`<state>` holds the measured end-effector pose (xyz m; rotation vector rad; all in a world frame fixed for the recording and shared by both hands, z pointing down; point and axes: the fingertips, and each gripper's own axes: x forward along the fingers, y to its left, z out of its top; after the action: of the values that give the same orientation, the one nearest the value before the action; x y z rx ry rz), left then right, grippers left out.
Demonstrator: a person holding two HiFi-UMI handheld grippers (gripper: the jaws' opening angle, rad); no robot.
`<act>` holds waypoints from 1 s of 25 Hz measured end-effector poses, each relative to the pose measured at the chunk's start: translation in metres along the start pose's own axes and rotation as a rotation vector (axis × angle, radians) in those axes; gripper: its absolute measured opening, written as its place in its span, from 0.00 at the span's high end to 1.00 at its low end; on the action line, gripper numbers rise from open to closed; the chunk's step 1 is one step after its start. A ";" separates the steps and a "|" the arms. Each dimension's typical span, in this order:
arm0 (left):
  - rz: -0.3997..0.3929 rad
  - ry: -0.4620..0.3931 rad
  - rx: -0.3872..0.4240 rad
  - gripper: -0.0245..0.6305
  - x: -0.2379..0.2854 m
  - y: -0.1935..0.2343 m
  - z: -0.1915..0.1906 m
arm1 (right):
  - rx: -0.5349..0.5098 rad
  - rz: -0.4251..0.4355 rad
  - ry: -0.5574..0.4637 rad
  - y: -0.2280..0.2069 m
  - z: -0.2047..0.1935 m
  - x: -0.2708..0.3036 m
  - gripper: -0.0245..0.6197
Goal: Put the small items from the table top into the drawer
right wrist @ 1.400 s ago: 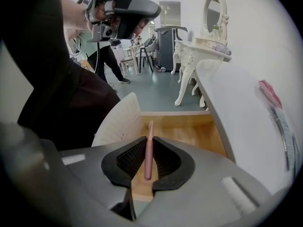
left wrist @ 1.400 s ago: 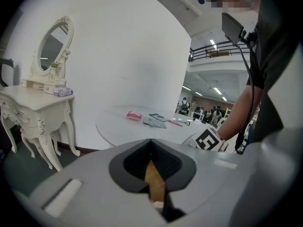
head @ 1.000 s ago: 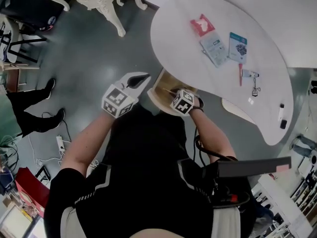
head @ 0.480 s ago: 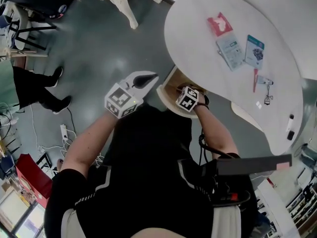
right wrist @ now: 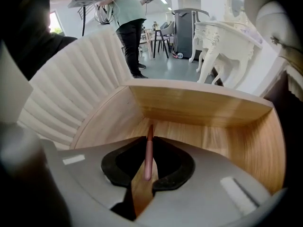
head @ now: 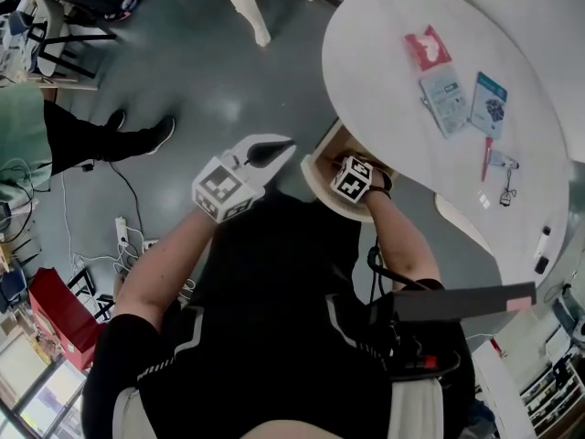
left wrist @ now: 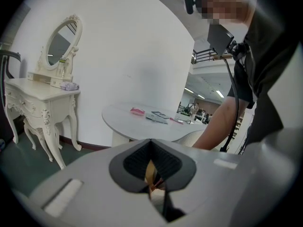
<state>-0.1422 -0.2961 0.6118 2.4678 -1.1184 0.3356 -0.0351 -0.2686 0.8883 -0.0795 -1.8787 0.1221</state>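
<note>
While the white counter [head: 384,53] fills the upper right of the head view, a wooden drawer [right wrist: 199,105] stands pulled out from under its near edge, just in front of the person. The left hand-held gripper [head: 285,144] is held in the air over the floor to the left of the drawer, near it but apart from it, with its jaws closed together and nothing gripped. The right hand-held gripper [right wrist: 149,138] reaches down into the drawer, its jaws pinched narrow on a thin pink stick [right wrist: 147,157] that points toward the back wall, just above the wooden bottom. Well apart from both, a red packet [head: 427,47], a grey packet [head: 445,101] and a blue card [head: 489,97] lie close together on the counter, with a red pen [head: 485,158] nearer its edge.
</note>
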 end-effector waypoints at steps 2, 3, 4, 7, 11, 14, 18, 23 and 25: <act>0.000 0.009 -0.002 0.96 -0.002 -0.001 -0.004 | 0.003 -0.003 0.012 0.000 -0.003 0.004 0.88; 0.000 0.011 -0.002 0.96 -0.002 0.000 -0.006 | 0.006 -0.005 0.020 0.000 -0.005 0.006 0.88; 0.002 0.012 -0.002 0.96 -0.003 0.000 -0.007 | 0.008 -0.007 0.026 -0.001 -0.006 0.008 0.88; 0.013 0.012 -0.016 0.96 -0.007 0.002 -0.007 | 0.013 -0.005 0.032 -0.001 -0.005 0.013 0.88; 0.018 0.018 -0.022 0.96 -0.008 0.001 -0.012 | 0.023 -0.004 0.030 -0.003 -0.003 0.019 0.88; 0.009 0.009 -0.031 0.96 -0.011 -0.002 -0.012 | 0.031 -0.004 0.047 -0.002 -0.005 0.024 0.88; 0.015 0.015 -0.030 0.96 -0.016 0.001 -0.016 | 0.038 0.002 0.061 -0.001 -0.009 0.028 0.88; 0.018 0.026 -0.040 0.96 -0.021 0.002 -0.020 | 0.041 -0.011 0.065 -0.002 -0.008 0.031 0.87; 0.014 0.016 -0.044 0.96 -0.022 0.001 -0.020 | 0.044 -0.012 0.066 -0.003 -0.009 0.031 0.87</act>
<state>-0.1582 -0.2730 0.6214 2.4161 -1.1251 0.3314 -0.0361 -0.2675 0.9211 -0.0418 -1.8091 0.1508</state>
